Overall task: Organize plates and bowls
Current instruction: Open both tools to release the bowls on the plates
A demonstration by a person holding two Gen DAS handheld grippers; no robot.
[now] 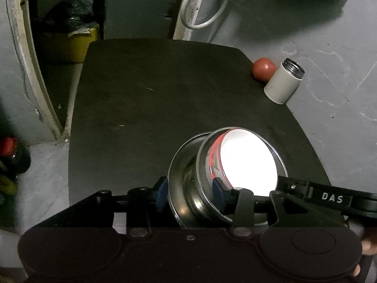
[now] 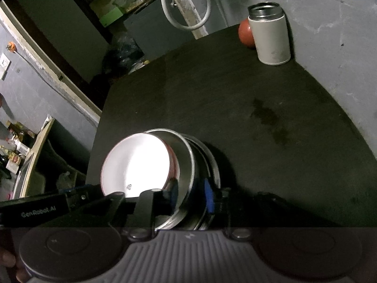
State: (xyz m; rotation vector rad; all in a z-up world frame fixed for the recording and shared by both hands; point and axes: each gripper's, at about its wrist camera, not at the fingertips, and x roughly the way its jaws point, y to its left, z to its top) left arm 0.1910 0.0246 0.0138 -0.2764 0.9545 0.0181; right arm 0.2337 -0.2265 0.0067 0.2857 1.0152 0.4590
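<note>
Near the front edge of the black table (image 1: 165, 94) sits a nested stack: a wide steel bowl (image 1: 179, 188), a deeper steel bowl (image 1: 203, 165) inside it, and a glaring white dish (image 1: 249, 160) with a red rim innermost. My left gripper (image 1: 189, 193) is shut across the stack's left walls, blue pads on either side. In the right wrist view my right gripper (image 2: 191, 192) is shut on the opposite walls of the steel bowls (image 2: 186, 165), beside the white dish (image 2: 136, 165). Each gripper's fingers (image 2: 94, 195) show at the edge of the other's view.
A white open-topped canister (image 1: 282, 82) and a red ball-like object (image 1: 262, 68) stand at the table's far right corner. A dark stain (image 2: 271, 118) marks the tabletop. Beyond the far edge are a yellow bin (image 1: 70, 44) and a looped white hose (image 1: 202, 11).
</note>
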